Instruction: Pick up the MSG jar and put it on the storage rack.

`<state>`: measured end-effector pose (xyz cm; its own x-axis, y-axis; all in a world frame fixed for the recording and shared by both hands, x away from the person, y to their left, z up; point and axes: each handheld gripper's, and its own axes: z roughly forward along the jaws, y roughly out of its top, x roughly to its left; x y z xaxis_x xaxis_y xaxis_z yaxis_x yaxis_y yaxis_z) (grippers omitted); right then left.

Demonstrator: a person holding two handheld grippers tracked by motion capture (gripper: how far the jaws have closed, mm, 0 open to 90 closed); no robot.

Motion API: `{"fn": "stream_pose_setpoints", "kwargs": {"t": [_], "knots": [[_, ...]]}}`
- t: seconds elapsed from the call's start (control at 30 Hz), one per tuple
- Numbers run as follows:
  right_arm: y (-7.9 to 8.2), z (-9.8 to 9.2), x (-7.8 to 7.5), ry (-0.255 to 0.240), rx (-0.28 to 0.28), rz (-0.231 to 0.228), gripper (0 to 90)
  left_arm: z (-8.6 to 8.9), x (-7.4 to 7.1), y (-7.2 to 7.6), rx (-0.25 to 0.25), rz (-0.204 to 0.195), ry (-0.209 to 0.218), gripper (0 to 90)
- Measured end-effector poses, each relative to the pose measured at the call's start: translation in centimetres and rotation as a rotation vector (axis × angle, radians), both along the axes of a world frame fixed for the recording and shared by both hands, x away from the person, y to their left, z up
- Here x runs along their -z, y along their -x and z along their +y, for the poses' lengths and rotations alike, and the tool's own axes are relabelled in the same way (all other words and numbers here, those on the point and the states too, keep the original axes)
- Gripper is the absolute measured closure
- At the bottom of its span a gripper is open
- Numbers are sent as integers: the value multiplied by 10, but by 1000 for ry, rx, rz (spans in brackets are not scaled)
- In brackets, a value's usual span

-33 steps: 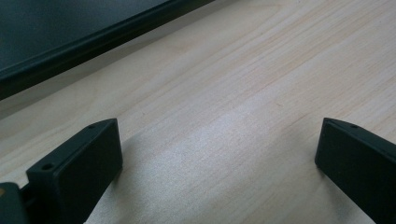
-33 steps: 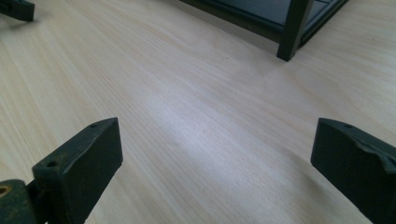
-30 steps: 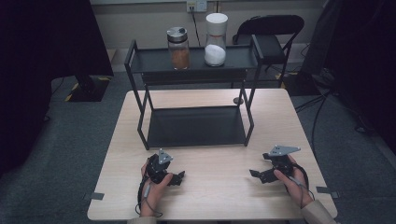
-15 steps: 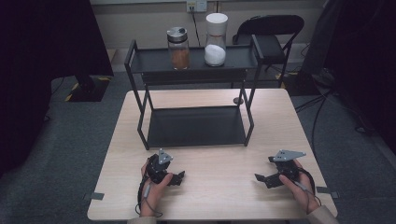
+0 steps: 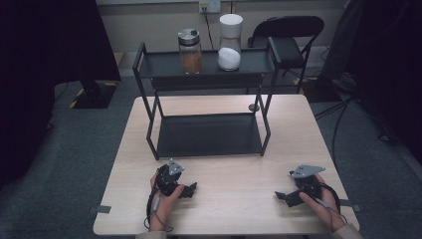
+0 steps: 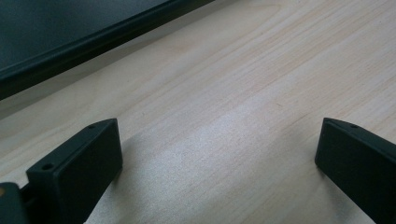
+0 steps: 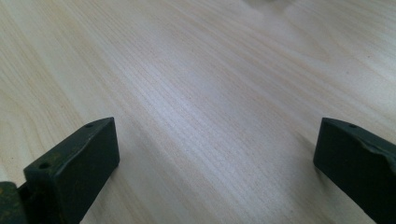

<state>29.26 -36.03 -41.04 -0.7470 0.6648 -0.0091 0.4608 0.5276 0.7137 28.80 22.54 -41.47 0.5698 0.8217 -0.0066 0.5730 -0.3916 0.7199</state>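
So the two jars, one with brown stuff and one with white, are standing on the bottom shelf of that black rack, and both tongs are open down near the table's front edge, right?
Not quite: the brown-filled jar and the white-filled jar stand on the top shelf of the black rack, as the high view shows; its bottom shelf is bare. The rest holds: the left tongs and right tongs are open near the table's front edge.
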Motion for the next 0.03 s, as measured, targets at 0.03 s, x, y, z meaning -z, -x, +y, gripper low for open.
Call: {"fn": "stream_pose_setpoints", "kwargs": {"t": [0.03], "knots": [[0, 0, 0, 0, 0, 0, 0, 0, 0, 0, 0, 0, 0, 0]]}}
